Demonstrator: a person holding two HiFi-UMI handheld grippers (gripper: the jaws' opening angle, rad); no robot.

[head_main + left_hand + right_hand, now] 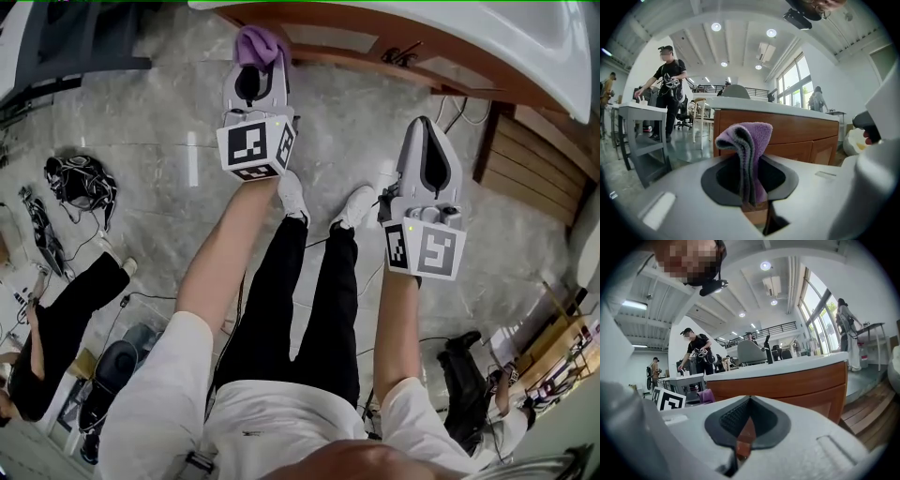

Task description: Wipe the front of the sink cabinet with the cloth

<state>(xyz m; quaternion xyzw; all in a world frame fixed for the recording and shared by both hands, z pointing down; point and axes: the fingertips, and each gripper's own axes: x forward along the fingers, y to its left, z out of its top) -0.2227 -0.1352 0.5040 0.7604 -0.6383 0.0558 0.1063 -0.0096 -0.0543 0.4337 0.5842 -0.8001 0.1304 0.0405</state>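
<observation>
A purple cloth (259, 42) (749, 140) hangs folded from my left gripper (255, 61) (751, 199), which is shut on it. In the head view the cloth is right at the brown wooden front of the sink cabinet (370, 52) (797, 136), near its left end; whether it touches I cannot tell. A white countertop (487, 37) overhangs the cabinet. My right gripper (427, 127) (744, 430) is shut with nothing in it, further right and back from the cabinet front (801, 385). In the right gripper view, the cloth (707, 395) shows at the left.
My own legs and white shoes (292, 192) stand on the grey marble floor below the grippers. Cables (452, 108) trail under the cabinet. Wooden decking (530, 159) lies at the right. Bags and gear (82, 181) lie at the left, near a person in black (56, 319). A grey table (642, 115) stands left.
</observation>
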